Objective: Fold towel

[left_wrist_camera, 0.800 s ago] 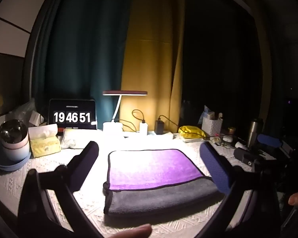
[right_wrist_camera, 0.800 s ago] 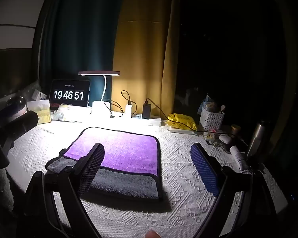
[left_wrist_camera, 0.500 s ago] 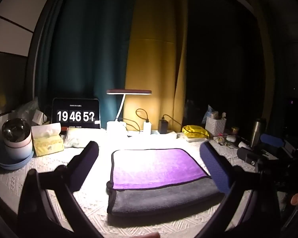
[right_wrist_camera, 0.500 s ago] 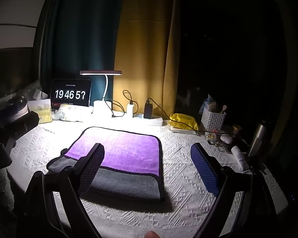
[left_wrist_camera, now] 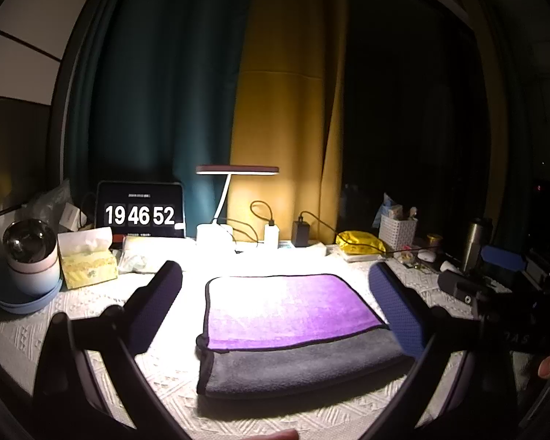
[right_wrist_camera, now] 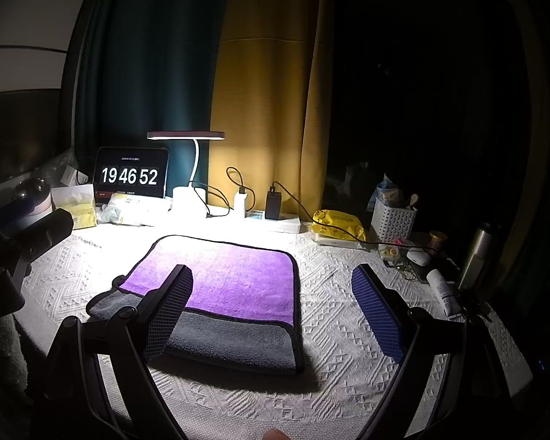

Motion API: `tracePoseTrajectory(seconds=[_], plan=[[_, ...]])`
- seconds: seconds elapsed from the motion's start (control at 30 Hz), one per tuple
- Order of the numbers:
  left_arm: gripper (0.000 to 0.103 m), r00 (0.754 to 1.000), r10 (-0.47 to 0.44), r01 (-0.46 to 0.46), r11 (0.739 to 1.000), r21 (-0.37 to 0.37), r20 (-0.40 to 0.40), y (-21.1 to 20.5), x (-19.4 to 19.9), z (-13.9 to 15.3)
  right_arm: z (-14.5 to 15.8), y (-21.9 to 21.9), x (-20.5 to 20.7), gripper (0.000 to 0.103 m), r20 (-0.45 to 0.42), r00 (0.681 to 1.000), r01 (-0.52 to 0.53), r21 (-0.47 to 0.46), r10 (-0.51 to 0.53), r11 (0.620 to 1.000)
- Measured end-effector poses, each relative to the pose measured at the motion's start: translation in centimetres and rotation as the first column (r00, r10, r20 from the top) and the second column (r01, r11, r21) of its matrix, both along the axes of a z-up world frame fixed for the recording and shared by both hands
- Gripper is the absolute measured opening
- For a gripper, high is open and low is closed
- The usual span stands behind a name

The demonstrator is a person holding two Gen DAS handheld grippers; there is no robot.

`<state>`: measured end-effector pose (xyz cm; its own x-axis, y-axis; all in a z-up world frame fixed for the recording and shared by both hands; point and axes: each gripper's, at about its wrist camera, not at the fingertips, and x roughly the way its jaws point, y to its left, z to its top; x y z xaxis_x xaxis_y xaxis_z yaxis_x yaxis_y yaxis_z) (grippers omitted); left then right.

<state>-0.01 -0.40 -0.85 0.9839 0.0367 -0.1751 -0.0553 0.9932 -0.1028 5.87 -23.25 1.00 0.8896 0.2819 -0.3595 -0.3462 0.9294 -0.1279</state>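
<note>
Crowding the table's (right_wrist_camera: 333, 330) far edge: clock (right_wrist_camera: 130, 176), lamp (right_wrist_camera: 187, 168), chargers. Folded towel (left_wrist_camera: 289, 333) lies centre, bare cloth on both sides. Left gripper (left_wrist_camera: 275, 308) and right gripper (right_wrist_camera: 271, 311) hover wide open, empty.

Home desk at night, set against a curtained window. Evidence: teal and yellow curtains (right_wrist_camera: 264, 73); lit desk lamp (right_wrist_camera: 185, 135); tablet clock (right_wrist_camera: 130, 176) reading 19 46 52; tissue box (left_wrist_camera: 88, 258); chargers on a power strip (right_wrist_camera: 275, 216); white basket (right_wrist_camera: 393, 220) of sundries; flask (right_wrist_camera: 476, 256); textured white tablecloth (right_wrist_camera: 348, 311).
</note>
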Motion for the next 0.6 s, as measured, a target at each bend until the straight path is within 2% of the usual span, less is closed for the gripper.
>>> tracePoseTrajectory(seconds=[0.6], plan=[[0.102, 1.0, -0.004, 0.004, 1.0, 0.001, -0.005, 0.21, 0.05, 0.18, -0.04, -0.09, 0.06, 0.091, -0.001, 1.0, -0.001, 0.0, 0.001, 1.0]])
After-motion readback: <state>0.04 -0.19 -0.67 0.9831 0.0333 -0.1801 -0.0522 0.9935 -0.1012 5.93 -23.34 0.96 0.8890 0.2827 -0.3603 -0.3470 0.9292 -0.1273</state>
